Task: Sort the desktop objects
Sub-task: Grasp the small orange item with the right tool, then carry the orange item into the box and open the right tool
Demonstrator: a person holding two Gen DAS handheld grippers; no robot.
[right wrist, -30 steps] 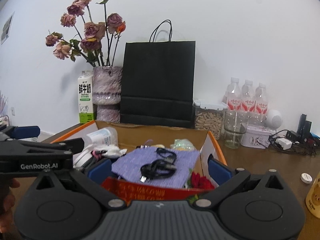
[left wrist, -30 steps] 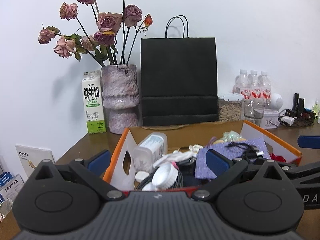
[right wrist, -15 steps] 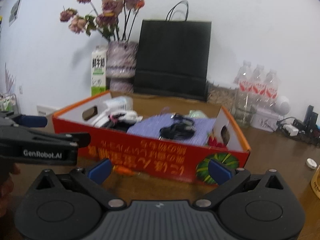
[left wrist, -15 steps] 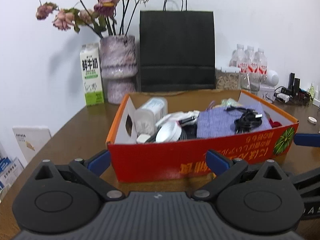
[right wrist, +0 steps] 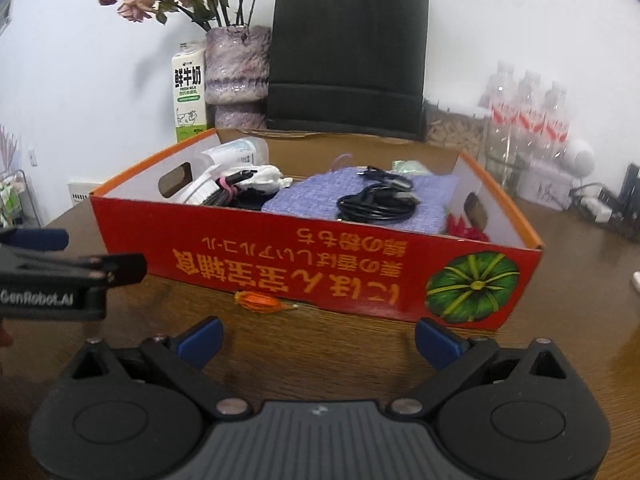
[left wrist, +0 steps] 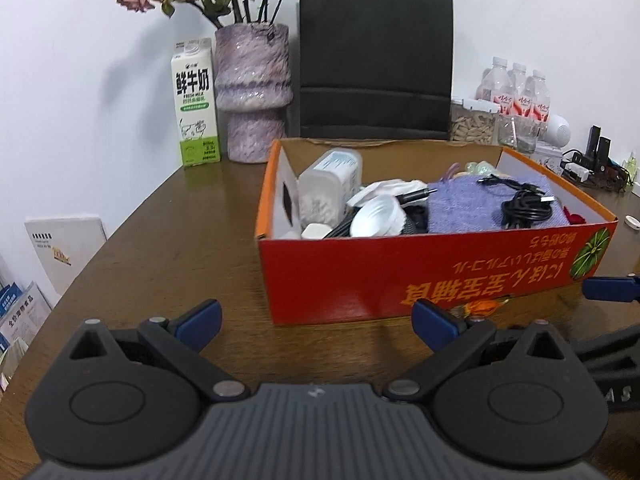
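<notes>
A red cardboard box (left wrist: pixel 432 276) (right wrist: pixel 320 264) stands on the brown table. In it lie a purple cloth (right wrist: pixel 360 200) under a coiled black cable (left wrist: pixel 524 208) (right wrist: pixel 376 204), a clear plastic jar (left wrist: pixel 328 188) and a white lid (left wrist: pixel 376 218). A small orange bud (right wrist: pixel 260 302) lies on the table against the box's front wall. My left gripper (left wrist: pixel 316 324) hangs open before the box's left front corner, holding nothing. My right gripper (right wrist: pixel 318 340) faces the front wall just behind the bud. Its jaws are closing with nothing between them.
Along the wall stand a milk carton (left wrist: pixel 196 104), a purple vase (left wrist: pixel 252 92) of dried roses, a black paper bag (left wrist: pixel 376 60), a seed jar (left wrist: pixel 474 124) and water bottles (right wrist: pixel 528 116). Chargers and cables (left wrist: pixel 592 164) lie at the far right. Booklets (left wrist: pixel 64 252) lean beyond the table's left edge.
Both grippers have sunk and tipped downward. The box, earlier half hidden behind the fingers, now shows its whole front wall with bare table before it. The orange bud has come into view.
</notes>
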